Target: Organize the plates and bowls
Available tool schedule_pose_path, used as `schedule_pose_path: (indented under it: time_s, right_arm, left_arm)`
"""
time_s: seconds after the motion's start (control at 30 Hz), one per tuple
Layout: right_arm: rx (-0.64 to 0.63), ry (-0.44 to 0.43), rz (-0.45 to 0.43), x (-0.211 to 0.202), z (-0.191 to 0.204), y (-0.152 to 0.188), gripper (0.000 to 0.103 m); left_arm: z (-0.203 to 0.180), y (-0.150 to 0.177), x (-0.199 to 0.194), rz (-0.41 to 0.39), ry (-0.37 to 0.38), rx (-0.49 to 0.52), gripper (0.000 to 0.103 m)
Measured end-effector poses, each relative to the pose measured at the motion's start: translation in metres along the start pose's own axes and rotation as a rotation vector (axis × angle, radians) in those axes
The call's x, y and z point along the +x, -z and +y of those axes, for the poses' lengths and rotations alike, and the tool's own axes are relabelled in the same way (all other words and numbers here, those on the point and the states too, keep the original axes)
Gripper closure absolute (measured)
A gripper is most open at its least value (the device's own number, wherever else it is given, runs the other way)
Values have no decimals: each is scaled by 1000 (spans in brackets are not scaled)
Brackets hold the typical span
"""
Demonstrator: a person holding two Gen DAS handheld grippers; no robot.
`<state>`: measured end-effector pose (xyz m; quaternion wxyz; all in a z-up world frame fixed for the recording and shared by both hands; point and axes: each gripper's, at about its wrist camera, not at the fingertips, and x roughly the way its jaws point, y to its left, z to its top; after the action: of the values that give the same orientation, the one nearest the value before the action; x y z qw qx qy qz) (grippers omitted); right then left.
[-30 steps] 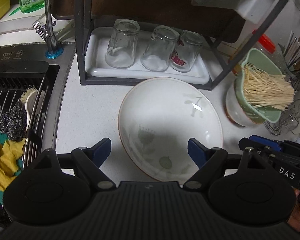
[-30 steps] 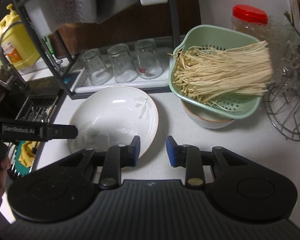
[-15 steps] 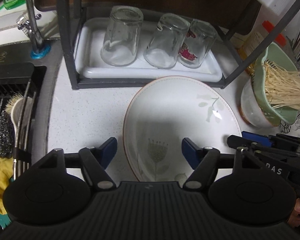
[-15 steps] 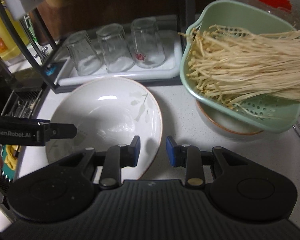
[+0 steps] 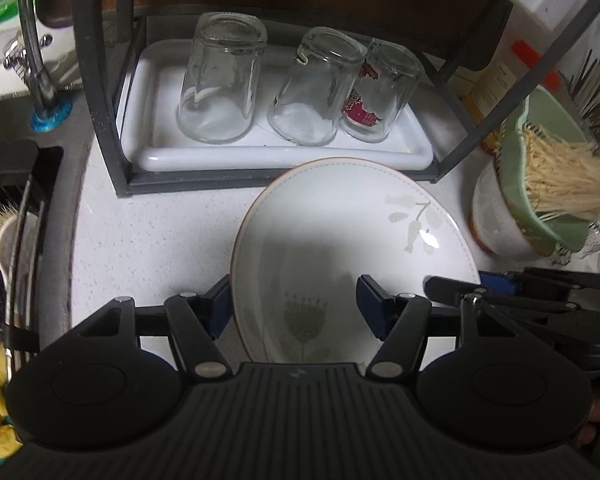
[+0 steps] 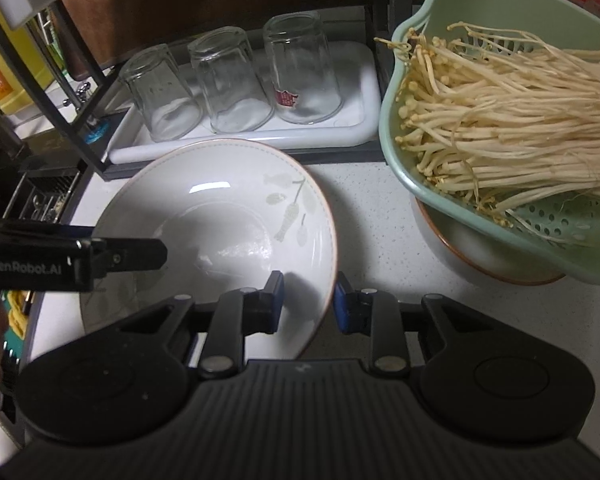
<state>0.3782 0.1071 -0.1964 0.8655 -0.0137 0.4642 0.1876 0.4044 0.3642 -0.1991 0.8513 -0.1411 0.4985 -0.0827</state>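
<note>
The counter [image 5: 148,240] carries the bowl [image 6: 220,216], set near the tray [image 5: 260,156]. The bowl's left rim is straddled by the left gripper [image 5: 294,304], jaws closing, untouched. The right rim is straddled by the right gripper [image 6: 308,300], jaws closing, pads apart from it.

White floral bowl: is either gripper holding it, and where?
Nothing is held. The left gripper, jaws closing, straddles the white floral ceramic bowl at its left rim; the right gripper, open, at its right rim.
</note>
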Motion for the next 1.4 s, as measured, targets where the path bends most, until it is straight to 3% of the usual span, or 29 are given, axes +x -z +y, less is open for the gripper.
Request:
schedule_pose_path:
  time_s: [0.27,0.8,1.13,1.4]
  right_arm:
    - [9,-27,16,-13,-6,7,73]
    - [39,-47,-51,-77,-17,42,73]
    - [62,-69,-92,-113,-34,62,74]
    - [103,-43,-94,-143,-52,84,74]
  left_arm:
    - [-10,2,-21,-28,42,50,34]
    - [-59,41,-74,-86,19,85,34]
    - [-90,64,-97,-91,30,68,34]
    - [-127,76,-105,-42,57,105,34]
